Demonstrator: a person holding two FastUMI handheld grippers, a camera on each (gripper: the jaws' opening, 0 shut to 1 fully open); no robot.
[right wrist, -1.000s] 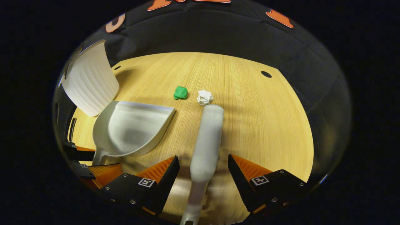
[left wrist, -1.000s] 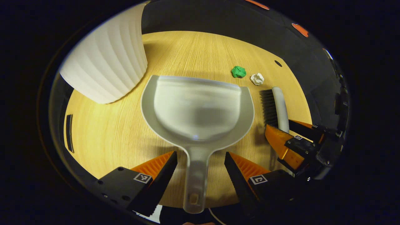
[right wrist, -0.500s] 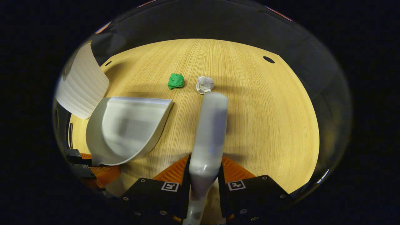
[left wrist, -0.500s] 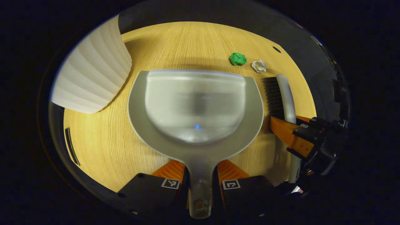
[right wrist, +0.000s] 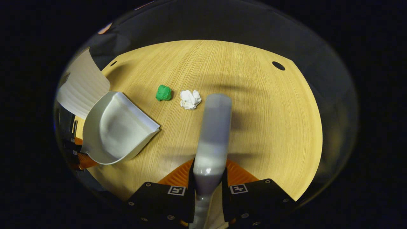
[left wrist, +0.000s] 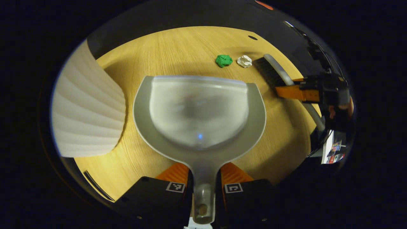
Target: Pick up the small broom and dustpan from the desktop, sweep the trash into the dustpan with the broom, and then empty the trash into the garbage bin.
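Broom (right wrist: 212, 127) now lifted, dustpan (left wrist: 199, 114) gripped, wooden desktop (right wrist: 270, 127)

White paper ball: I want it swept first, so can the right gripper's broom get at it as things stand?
Probably yes. The right gripper is shut on the broom, whose head ends just beside the white paper ball, with bare desktop between them. The dustpan sits off to the side.

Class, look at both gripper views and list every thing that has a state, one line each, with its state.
Grey plastic dustpan: gripped by its handle, holding no trash.
Grey-handled small broom: gripped by its handle.
Green crumpled paper ball: on the desktop, unswept.
White crumpled paper ball: on the desktop, unswept.
White ribbed garbage bin: standing on the desktop.
Left gripper: shut on the dustpan.
Right gripper: shut on the broom.
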